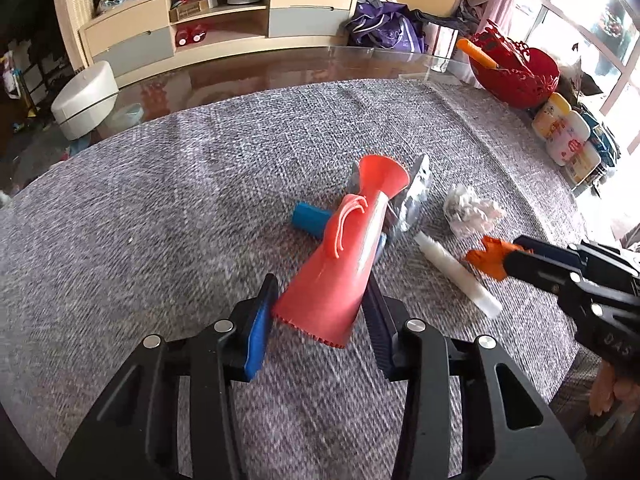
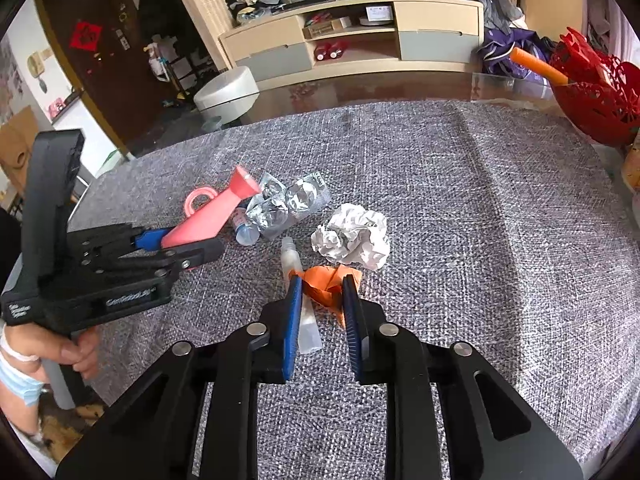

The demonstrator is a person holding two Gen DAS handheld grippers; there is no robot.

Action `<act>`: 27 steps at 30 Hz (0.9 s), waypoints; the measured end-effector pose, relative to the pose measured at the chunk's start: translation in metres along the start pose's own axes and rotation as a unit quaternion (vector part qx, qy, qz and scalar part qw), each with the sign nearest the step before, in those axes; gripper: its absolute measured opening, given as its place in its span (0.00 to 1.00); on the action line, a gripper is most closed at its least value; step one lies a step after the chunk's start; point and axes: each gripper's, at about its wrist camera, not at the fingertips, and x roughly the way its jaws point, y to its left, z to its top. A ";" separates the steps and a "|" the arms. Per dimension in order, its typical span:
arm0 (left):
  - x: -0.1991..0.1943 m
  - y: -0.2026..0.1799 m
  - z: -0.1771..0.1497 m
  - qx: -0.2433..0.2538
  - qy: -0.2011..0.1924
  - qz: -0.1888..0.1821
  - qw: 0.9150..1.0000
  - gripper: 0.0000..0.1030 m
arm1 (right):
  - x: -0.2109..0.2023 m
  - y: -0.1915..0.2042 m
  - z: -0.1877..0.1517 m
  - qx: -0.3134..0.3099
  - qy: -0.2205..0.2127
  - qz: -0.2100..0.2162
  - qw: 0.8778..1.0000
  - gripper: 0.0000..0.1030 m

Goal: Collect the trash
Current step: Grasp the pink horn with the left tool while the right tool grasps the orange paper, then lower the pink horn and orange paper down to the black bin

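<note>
Left gripper [image 1: 320, 304]: jaws straddled the wide end of the pink dustpan [image 1: 344, 248]; pads looked to be touching its sides, so pinching it.
Right gripper [image 2: 322, 292]: pressed on an orange scrap [image 2: 326, 286], scrap crumpled between the pads.
Trash pile: on the grey cloth [image 2: 480, 208], all near together.
Paper ball [image 2: 352, 236]: at 12 o'clock from the right gripper, untouched.
Foil blister packs [image 2: 288, 204]: at 11 o'clock, beside the dustpan.
Clear tube [image 2: 300, 292]: against the left pad, loose.
Progress: early; one scrap gripped, ball, foil and tube left. No bin in view.
</note>
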 end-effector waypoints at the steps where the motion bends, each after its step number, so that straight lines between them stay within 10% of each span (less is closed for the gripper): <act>1: -0.005 -0.001 -0.002 0.001 -0.001 0.004 1.000 0.39 | -0.003 0.000 -0.001 -0.002 -0.003 -0.002 1.000 0.19; 27: -0.171 -0.073 -0.124 -0.005 -0.072 0.008 0.997 0.31 | -0.132 0.065 -0.067 -0.063 -0.069 0.009 0.996 0.18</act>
